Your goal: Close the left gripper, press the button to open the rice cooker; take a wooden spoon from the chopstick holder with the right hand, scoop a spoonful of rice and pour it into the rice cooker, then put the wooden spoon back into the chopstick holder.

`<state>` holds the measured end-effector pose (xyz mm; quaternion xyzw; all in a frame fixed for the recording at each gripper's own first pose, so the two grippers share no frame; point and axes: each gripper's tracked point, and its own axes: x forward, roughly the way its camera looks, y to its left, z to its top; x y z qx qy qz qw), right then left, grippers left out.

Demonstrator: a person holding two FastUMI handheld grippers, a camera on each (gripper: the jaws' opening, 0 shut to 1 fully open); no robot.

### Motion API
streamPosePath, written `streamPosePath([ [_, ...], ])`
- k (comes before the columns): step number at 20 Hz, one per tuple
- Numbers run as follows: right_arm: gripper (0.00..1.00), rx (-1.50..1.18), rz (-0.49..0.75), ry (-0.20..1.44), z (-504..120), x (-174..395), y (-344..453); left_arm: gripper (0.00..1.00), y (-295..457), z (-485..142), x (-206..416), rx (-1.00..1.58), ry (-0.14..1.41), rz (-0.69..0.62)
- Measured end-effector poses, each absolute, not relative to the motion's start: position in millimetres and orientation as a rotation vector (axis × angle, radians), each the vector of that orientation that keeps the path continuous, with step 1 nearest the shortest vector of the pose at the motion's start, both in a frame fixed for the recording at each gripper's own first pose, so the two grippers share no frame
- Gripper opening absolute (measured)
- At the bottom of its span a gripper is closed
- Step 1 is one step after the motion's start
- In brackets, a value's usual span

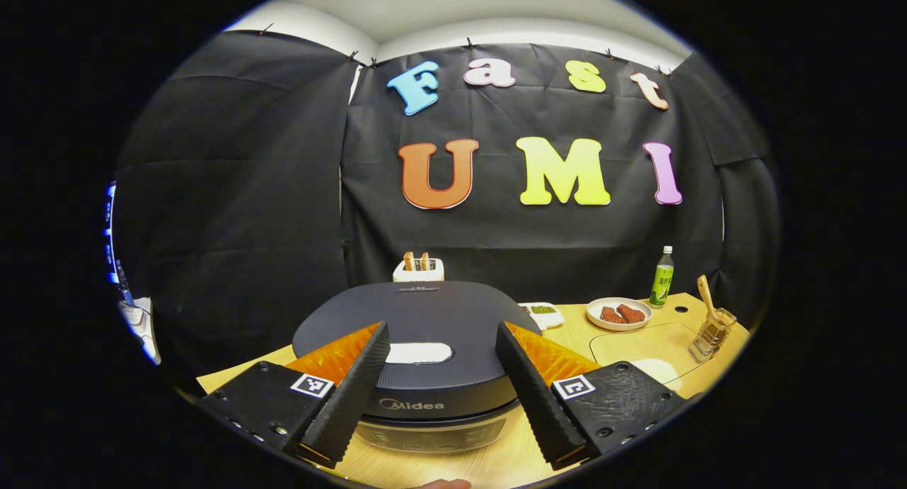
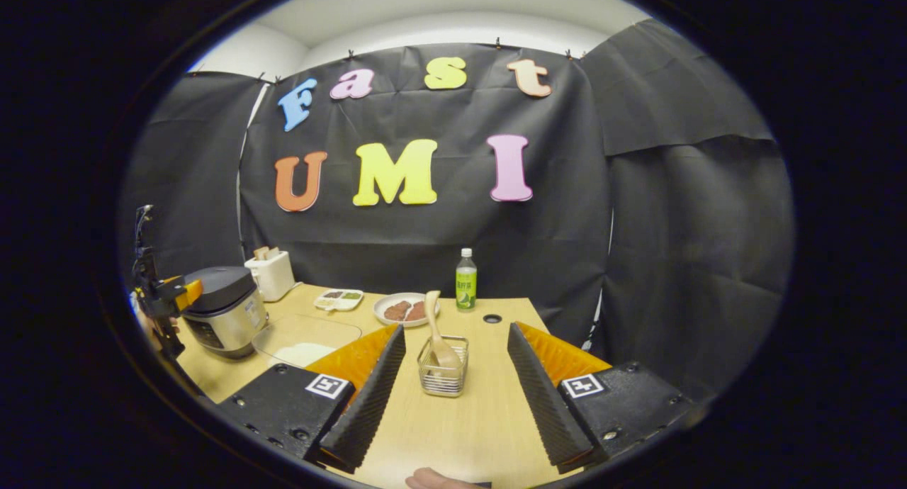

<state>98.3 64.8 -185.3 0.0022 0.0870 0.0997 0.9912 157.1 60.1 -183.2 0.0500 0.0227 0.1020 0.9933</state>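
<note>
dark grey rice cooker (image 1: pixel 418 319), green bottle (image 2: pixel 465 280)

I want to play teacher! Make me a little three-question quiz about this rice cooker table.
1. True or false: the rice cooker lid is shut.
2. Where does the wooden spoon stand? A) on the plate B) in the chopstick holder C) inside the cooker
3. Fill in: the left gripper has its fingers spread, so it is ____.

Key: 1 true; 2 B; 3 open. The right gripper is open too, with the holder between and beyond its fingers, untouched. A green bottle stands at the back of the table.
</note>
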Motion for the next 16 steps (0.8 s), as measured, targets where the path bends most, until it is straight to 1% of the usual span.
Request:
streamPosePath([
  [1,0.94,0.007,0.203,0.182,-188,100,66,1.00,60,-183,157,0.105,0.037,0.207],
  [2,0.94,0.008,0.205,0.189,-192,102,66,0.98,60,-183,157,0.109,0.028,0.210],
  [7,0.94,0.031,0.189,0.217,-204,109,60,0.98,59,-188,155,0.102,0.037,0.200],
  [8,0.94,0.036,0.184,0.221,-206,110,59,1.00,58,-191,154,0.099,0.039,0.200],
  [9,0.94,0.037,0.178,0.229,-208,110,57,0.98,59,-189,153,0.102,0.031,0.199],
  [12,0.93,0.046,0.180,0.240,-211,109,59,0.98,57,-191,152,0.090,0.046,0.185],
  [14,0.95,0.043,0.175,0.239,-211,106,54,0.98,57,-186,147,0.104,0.042,0.191],
  [15,0.94,0.040,0.165,0.235,-210,104,51,0.97,56,-187,146,0.128,0.051,0.191],
  [16,0.95,0.038,0.155,0.230,-209,103,47,0.87,57,-186,144,0.142,0.059,0.191],
])
